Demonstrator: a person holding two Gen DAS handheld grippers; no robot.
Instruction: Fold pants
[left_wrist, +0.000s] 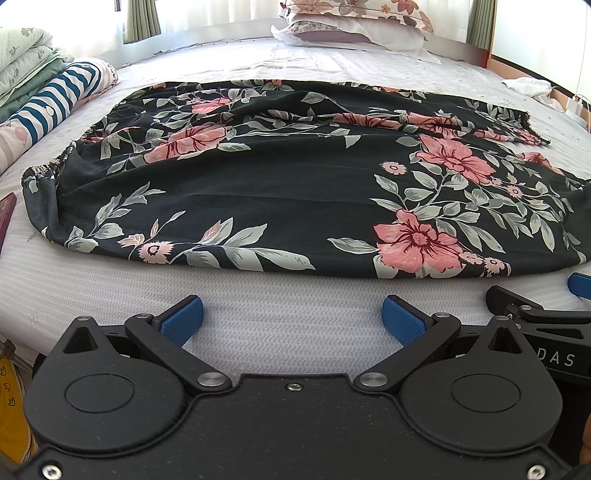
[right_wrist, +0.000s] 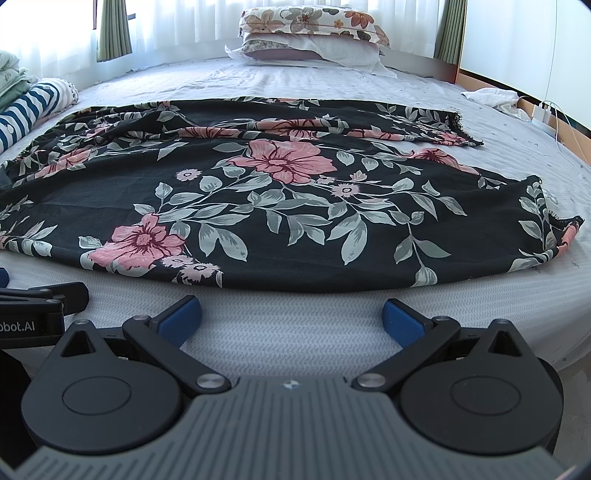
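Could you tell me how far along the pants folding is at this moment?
Done: the floral pants lie spread on the bed, waistband to the left, leg hems to the right, apparently one leg beyond the other. In hand: nothing; the left gripper and right gripper are both open, short of the near edge. Left: every fold, it seems.

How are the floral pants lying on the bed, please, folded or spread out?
Spread out: the floral pants lie flat across the bed, both legs apart at the right.

"DAS" — right gripper (left_wrist: 539, 295); "obot.AI" — left gripper (right_wrist: 40, 291)
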